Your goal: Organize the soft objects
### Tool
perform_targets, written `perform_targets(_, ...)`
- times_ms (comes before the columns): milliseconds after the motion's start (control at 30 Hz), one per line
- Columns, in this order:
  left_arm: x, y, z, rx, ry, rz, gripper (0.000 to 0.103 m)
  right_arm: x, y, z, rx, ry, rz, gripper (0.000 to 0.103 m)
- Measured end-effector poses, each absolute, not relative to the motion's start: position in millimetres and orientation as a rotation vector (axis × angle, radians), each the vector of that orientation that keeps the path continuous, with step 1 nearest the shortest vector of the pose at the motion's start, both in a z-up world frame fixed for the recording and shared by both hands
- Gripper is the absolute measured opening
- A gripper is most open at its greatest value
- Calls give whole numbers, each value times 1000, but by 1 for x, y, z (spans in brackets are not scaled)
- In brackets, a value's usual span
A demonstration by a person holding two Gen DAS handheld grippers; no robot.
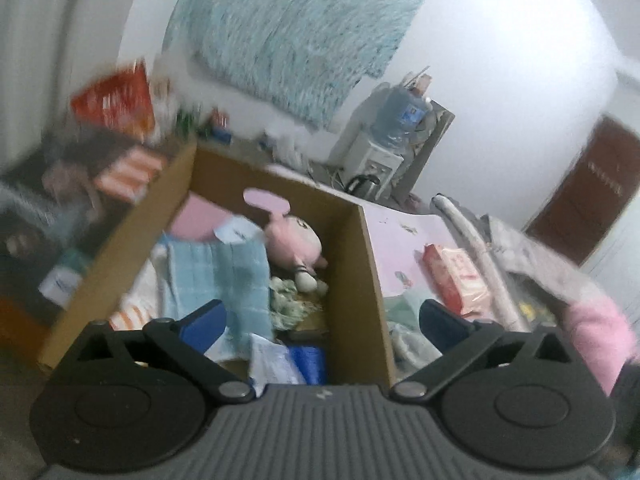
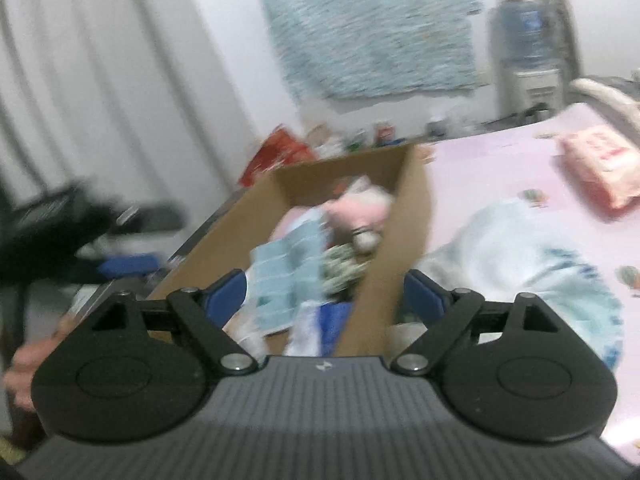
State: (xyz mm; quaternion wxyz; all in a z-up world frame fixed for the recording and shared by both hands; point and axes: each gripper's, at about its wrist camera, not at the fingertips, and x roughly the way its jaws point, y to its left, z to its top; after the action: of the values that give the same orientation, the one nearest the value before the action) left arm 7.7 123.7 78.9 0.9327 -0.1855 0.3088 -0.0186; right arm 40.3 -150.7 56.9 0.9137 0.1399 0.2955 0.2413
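The cardboard box (image 1: 360,280) sits open in front of me, at the left edge of a pink sheet (image 1: 400,236), and the soft things are piled inside it. A pale blue cloth (image 1: 224,276) lies across the middle of the pile. Just beside it, toward the far right corner, a pink stuffed toy (image 1: 294,240) leans against the inner wall, with a crumpled greenish cloth (image 1: 286,300) under its feet. A white packet (image 1: 272,360) and something dark blue lie at the near end — too blurred to say more.

My left gripper (image 1: 322,318) hangs over the near end of the box, its jaws spread wide, 1 blue pad above the blue cloth and the other outside the box wall. Nothing is between the pads. My right gripper (image 2: 324,294) is also spread wide and holds nothing; the near box wall runs up between its 2 pads.

Outside the box, on the sheet, lie a pale blue-and-white cloth (image 2: 540,272) and a red-and-pink packet (image 2: 600,164) — well apart. A blue shaggy rug (image 1: 292,40) hangs on the wall behind, and a water dispenser (image 1: 384,140) stands to its right.
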Motion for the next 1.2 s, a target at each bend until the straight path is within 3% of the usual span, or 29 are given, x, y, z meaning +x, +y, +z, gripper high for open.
perform_targets(167,-1,95,75,-219,654,8,103,37,-186,54,267,561,257,101)
perform_targets(500,-22,62,53,-96,699,3,103,24,-212,22,197,620,0,102)
perform_targets(800,-35,64,39,-68,720,60,103,22,-189,-9,232,716,217,100)
perform_targets(900,-36,72,37,-87,709,75,103,32,-178,-22,222,762,246,82)
perform_targets(967,-35,76,36,-107,711,68,103,50,-174,-36,240,813,239,64)
perform_targets(1067,-30,80,34,-118,729,59,103,71,-171,-51,279,850,232,54)
perform_targets(1200,-24,80,31,-100,740,71,103,92,-168,-58,305,854,228,54)
